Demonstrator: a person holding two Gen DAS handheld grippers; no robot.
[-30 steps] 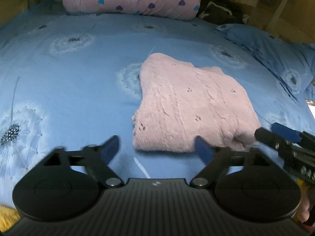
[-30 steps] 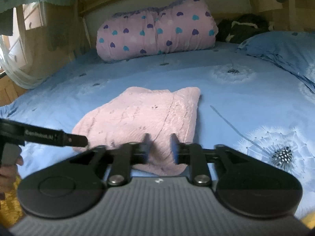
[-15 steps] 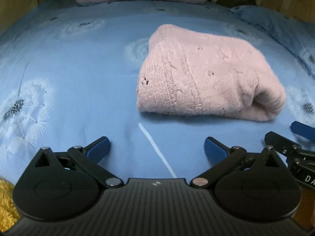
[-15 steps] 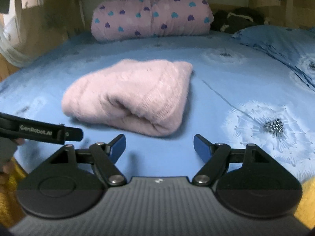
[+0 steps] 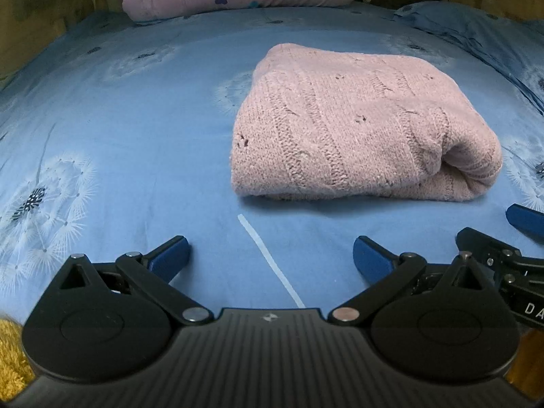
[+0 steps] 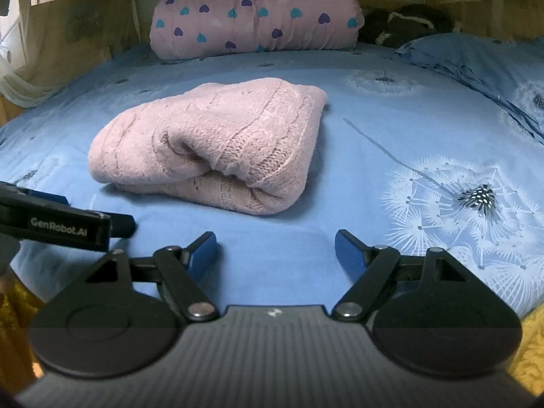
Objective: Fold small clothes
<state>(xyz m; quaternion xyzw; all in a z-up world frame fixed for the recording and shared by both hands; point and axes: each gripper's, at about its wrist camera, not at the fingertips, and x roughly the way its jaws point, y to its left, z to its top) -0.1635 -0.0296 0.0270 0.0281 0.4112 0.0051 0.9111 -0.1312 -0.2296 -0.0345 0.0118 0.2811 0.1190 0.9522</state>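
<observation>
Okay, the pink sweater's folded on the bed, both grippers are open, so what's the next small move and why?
Probably draw both grippers back and leave it. The pink knit sweater lies folded in a compact bundle on the blue sheet, while the left gripper and right gripper sit open, apart from it, holding nothing.

both views sit low over the bed point(image 5: 136, 136), facing its head and the quilt point(image 6: 255, 17). the left wrist view looks past its spread tongs point(image 5: 270, 255) at the sweater point(image 5: 357, 129) from the near left; the right wrist view looks past its own tongs point(image 6: 275, 248) from the near right. both share sweater, quilt and pillow point(image 6: 476, 64).
</observation>
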